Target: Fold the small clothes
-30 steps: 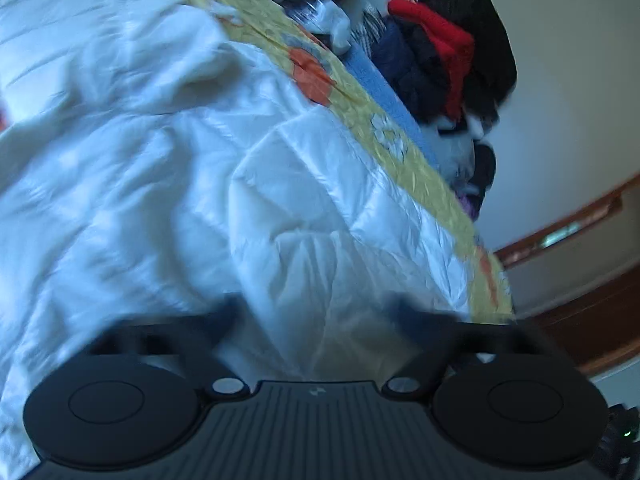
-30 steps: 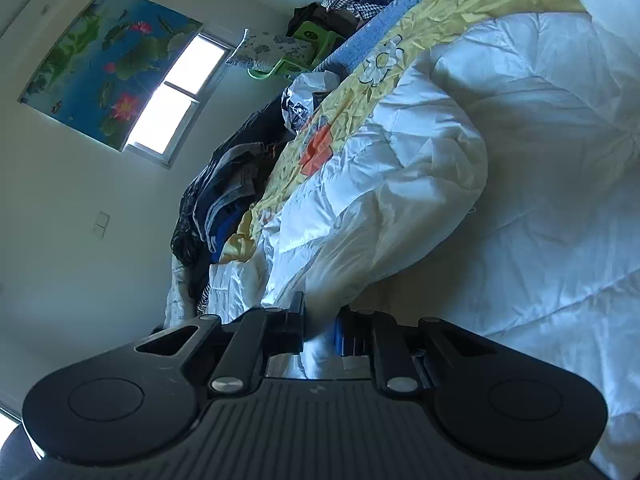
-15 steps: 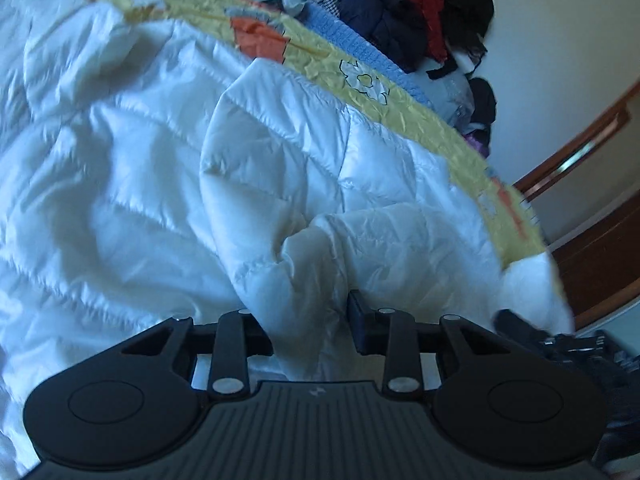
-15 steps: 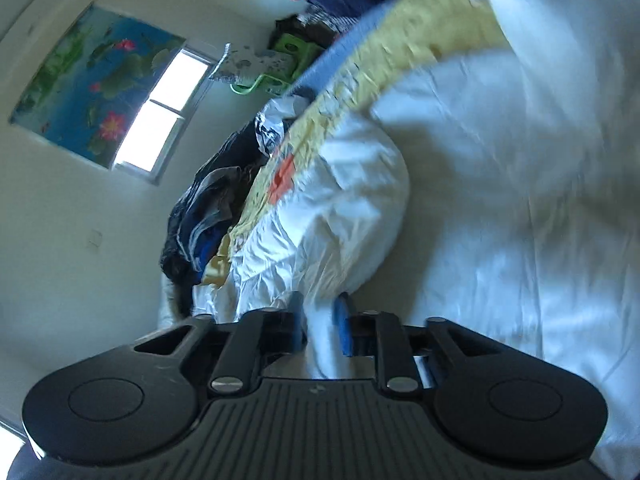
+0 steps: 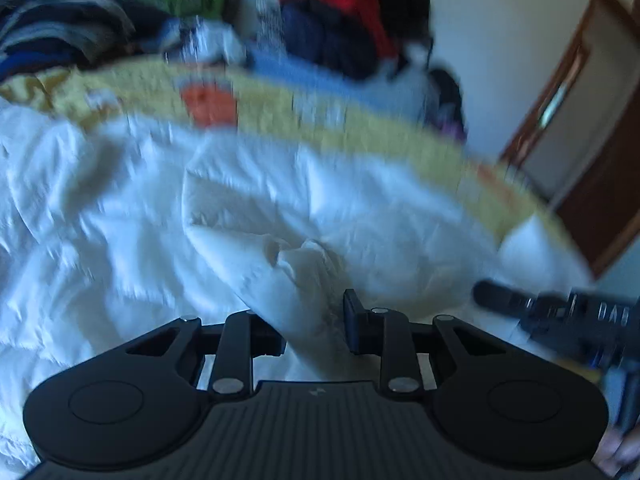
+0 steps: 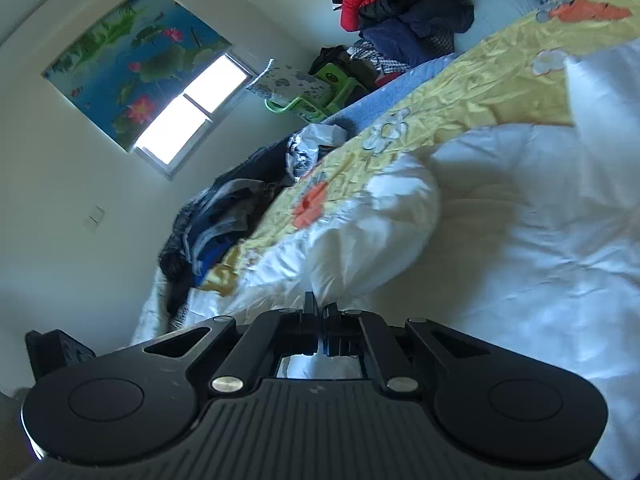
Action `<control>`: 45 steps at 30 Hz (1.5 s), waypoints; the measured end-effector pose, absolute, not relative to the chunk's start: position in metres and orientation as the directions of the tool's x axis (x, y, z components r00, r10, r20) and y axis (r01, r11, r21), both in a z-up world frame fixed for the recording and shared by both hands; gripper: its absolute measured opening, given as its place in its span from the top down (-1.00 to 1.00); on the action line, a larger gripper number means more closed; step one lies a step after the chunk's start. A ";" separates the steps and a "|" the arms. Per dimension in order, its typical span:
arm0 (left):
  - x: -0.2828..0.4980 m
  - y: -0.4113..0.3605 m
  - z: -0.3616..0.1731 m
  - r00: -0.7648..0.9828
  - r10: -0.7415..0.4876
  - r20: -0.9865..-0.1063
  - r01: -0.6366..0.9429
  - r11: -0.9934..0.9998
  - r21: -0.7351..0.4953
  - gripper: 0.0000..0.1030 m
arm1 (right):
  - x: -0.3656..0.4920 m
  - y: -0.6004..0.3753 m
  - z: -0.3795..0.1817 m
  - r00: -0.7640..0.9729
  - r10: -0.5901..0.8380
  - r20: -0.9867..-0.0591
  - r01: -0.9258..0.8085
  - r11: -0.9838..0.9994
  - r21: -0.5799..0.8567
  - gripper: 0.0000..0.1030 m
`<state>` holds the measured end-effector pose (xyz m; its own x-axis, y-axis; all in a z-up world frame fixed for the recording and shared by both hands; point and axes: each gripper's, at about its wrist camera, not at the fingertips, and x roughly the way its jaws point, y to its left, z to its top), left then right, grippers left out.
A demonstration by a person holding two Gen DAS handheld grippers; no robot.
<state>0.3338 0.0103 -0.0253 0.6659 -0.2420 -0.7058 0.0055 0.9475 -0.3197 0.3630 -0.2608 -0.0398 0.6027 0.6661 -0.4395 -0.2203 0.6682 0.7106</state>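
Observation:
A white puffy quilted jacket [image 5: 280, 208] lies spread over the bed. My left gripper [image 5: 316, 328] is shut on a bunched fold of the jacket that runs up between its fingers. My right gripper [image 6: 319, 328] has its jaws pressed together, pinching a thin edge of the white jacket [image 6: 384, 216], whose rounded folded part bulges just beyond the fingertips. The right gripper also shows as a dark blurred shape at the right edge of the left wrist view [image 5: 560, 312].
A yellow flowered bedspread [image 5: 320, 116] lies under the jacket. Piles of dark and red clothes [image 6: 400, 0] sit along the far side of the bed. A green plastic stool [image 6: 320, 96], a window [image 6: 192, 112] and a brown door [image 5: 592, 120] are around the room.
The left gripper has closed on a jacket fold and swung so the room's far wall shows. The right gripper's jaws have closed fully on the jacket edge.

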 end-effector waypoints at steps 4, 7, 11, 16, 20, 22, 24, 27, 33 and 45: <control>0.335 0.011 -0.043 0.653 -0.239 -0.719 0.003 0.950 -0.313 0.43 | 0.373 -0.267 -0.081 0.532 0.646 -0.548 -0.098 0.689 0.718 0.85; 0.328 0.010 -0.033 0.663 -0.204 -0.721 0.011 0.965 -0.263 0.03 | 0.374 -0.269 -0.082 0.535 0.648 -0.541 -0.074 0.675 0.734 0.73; 0.293 0.036 -0.005 0.717 -0.165 -0.677 0.023 0.976 -0.214 -0.75 | 0.367 -0.288 -0.067 0.579 0.634 -0.513 0.001 0.629 0.777 0.05; 0.274 0.071 0.031 0.825 -0.053 -0.563 -0.068 0.979 -0.191 -0.75 | 0.360 -0.301 -0.016 0.726 0.585 -0.360 -0.162 0.655 0.738 -0.06; 0.309 0.038 0.026 0.834 -0.127 -0.537 0.011 0.977 -0.214 -0.75 | 0.427 -0.258 -0.015 0.592 0.714 -0.374 -0.205 0.583 0.786 -0.83; 0.334 0.018 0.007 0.808 -0.216 -0.548 0.093 0.965 -0.244 -0.76 | 0.458 -0.234 -0.021 0.564 0.706 -0.429 -0.184 0.614 0.767 -0.78; 0.362 0.003 -0.014 0.792 -0.176 -0.585 0.081 0.979 -0.186 -0.76 | 0.484 -0.220 -0.032 0.552 0.700 -0.452 -0.179 0.630 0.756 -0.79; 0.396 -0.001 -0.052 0.725 -0.127 -0.677 0.042 0.989 -0.141 -0.82 | 0.516 -0.210 -0.057 0.518 0.668 -0.534 -0.081 0.660 0.747 -0.79; 0.401 -0.009 -0.066 0.754 -0.100 -0.650 0.072 0.995 -0.069 -1.00 | 0.524 -0.209 -0.087 0.538 0.702 -0.466 -0.173 0.633 0.755 -0.79; 0.330 -0.023 -0.032 0.782 -0.167 -0.600 0.122 0.986 -0.116 -1.00 | 0.394 -0.254 -0.064 0.528 0.805 -0.271 -0.183 0.420 0.889 -0.96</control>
